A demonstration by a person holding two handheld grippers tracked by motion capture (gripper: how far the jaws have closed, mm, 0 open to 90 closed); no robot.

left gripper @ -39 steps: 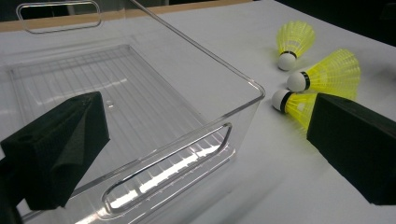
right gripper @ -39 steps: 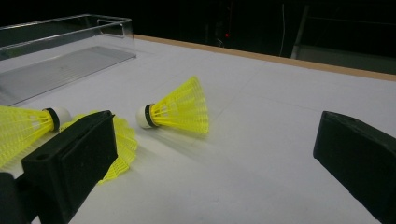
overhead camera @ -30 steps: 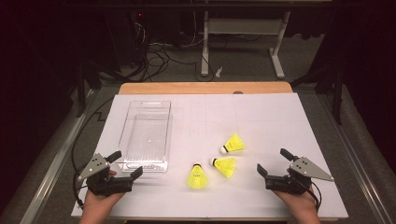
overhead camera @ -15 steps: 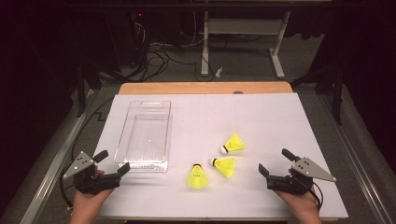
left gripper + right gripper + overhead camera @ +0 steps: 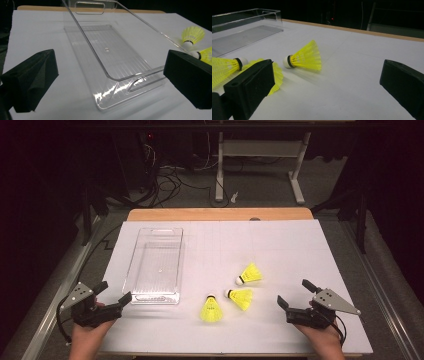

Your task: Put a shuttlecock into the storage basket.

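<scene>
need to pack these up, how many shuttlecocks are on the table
3, all yellow, right of the clear tray: one farthest back, one in the middle, one nearest the front edge. None in the tray.

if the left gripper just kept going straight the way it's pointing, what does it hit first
Most likely the near end wall of the clear tray, which lies between the open jaws of the left gripper; depth is hard to judge.

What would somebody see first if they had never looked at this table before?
Probably the three bright yellow shuttlecocks, lying close together on the white table, nearer the right claw. Next comes the clear plastic tray, empty, on the left side, just ahead of the left claw. Both claws are open and hold nothing.
</scene>
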